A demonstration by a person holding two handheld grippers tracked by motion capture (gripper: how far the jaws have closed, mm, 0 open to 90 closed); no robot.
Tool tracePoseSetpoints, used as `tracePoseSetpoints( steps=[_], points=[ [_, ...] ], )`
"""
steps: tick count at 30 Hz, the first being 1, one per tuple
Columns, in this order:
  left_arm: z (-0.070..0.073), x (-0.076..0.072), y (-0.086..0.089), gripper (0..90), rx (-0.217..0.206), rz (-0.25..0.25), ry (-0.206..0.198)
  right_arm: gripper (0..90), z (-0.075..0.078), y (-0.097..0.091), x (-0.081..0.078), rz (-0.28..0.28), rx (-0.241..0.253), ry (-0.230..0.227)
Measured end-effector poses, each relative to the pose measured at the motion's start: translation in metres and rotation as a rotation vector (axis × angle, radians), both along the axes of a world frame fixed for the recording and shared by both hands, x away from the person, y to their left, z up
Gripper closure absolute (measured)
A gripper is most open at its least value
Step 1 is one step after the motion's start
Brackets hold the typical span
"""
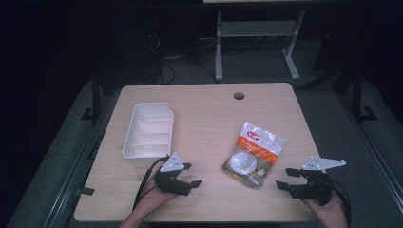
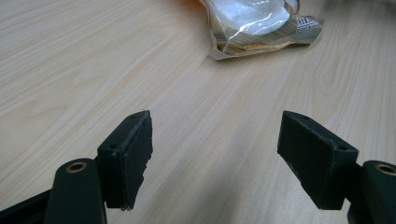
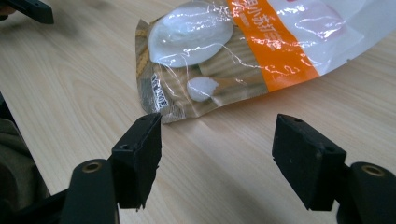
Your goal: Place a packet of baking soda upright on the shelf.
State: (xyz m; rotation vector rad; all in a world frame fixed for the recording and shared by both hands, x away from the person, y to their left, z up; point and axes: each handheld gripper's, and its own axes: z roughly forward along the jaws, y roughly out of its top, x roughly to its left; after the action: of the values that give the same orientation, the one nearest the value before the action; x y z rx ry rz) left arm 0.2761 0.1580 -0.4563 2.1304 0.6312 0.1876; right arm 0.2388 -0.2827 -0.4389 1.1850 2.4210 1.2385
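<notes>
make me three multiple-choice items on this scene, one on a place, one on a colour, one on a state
1. Where does the bag lie?
A. inside the tray
B. on the table between the two tools
C. on the floor

2. What colour is the band across the bag?
A. orange
B. blue
C. green

3. How does the right tool stand?
A. shut on the bag
B. shut on nothing
C. open, short of the bag

Key: 1 B, the high view shows it flat on the table, with the left tool on one side and the right tool on the other, apart from the white tray. 2 A, the right gripper view shows an orange band. 3 C, its jaws stand wide with bare table between them.
</notes>
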Motion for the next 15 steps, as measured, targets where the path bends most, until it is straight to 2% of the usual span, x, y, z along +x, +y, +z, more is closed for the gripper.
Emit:
tracePoseSetpoints(
  steps=[4,9,15],
  points=[
    [0.002,0.0,-0.001,29.4,-0.011,-0.004,-0.003,31.9,0.0,-0.001,0.0,-0.01,0.003,0.004],
    [0.005,0.002,-0.006,34.1,-0.02,-0.004,0.003,31.6,0.003,-0.007,0.0,-0.034,0.041,-0.013],
    [0.008,0.007,-0.012,48.0,-0.026,0.022,0.02,30.8,0.005,-0.013,0.003,-0.058,0.04,-0.018]
  ],
)
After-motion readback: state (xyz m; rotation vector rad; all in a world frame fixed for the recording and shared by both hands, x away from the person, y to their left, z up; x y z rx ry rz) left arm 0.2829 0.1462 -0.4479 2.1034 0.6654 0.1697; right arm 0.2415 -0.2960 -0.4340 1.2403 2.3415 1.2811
